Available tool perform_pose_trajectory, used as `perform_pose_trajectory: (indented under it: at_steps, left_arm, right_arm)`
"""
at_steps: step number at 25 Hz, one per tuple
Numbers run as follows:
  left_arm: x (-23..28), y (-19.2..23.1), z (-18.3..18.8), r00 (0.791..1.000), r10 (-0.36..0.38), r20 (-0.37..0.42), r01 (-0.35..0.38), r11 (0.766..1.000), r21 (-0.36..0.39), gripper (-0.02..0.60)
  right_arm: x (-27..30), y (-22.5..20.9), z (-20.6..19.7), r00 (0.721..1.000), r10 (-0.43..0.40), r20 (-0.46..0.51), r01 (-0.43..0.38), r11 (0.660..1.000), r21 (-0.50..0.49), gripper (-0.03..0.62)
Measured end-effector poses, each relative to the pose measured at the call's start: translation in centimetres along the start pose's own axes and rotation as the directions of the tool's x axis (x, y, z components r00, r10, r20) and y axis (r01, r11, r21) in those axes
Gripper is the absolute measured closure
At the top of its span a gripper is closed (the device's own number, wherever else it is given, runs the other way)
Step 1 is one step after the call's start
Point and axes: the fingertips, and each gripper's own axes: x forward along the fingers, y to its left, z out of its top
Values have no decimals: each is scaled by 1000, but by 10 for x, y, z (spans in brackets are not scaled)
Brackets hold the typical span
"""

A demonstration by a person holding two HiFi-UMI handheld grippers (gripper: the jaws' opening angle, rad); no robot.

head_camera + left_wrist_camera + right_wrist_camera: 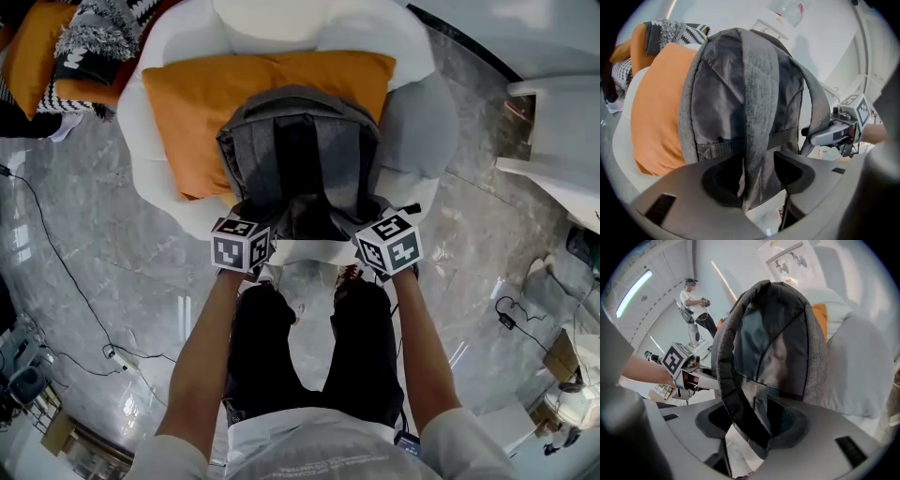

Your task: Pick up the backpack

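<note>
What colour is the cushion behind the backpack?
The cushion is orange, clearest in the head view.

You get bright, even light — glare streaks the floor [183, 319]; the backpack [726, 98] looks sharp, gripper-view edges bend and blacken.

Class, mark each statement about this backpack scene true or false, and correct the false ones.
1. The backpack lies against an orange cushion. True.
2. The left gripper is empty. False: the backpack's grey shoulder strap is held between its jaws.
3. The backpack is on the floor. False: it is up on a white armchair.
4. The right gripper has a dark strap of the backpack between its jaws. True.
</note>
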Motion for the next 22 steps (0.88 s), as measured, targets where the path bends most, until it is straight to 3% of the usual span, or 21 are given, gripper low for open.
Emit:
perform_pose_trajectory:
  at_steps: [3, 8, 11, 22]
  left_arm:
    - [0, -3, -1, 1000, -8, -2, 8, 1000, 8, 365]
    - [-7, -5, 0, 1000, 11, 6, -11, 1000, 13, 462]
    - [-13, -8, -2, 1000, 27, -12, -26, 999, 37, 499]
    - [-43, -26, -2, 998, 15, -62, -11, 998, 61, 520]
  right_arm:
    - [1, 2, -2, 1000, -3, -6, 3, 1000, -9, 408]
    - [-2, 8, -5, 1000, -4, -28, 3, 999, -45, 512]
    - [-7, 13, -5, 999, -12, -42, 10, 998, -64, 530]
    - [-26, 43, -3, 994, 31, -107, -40, 996, -84, 554]
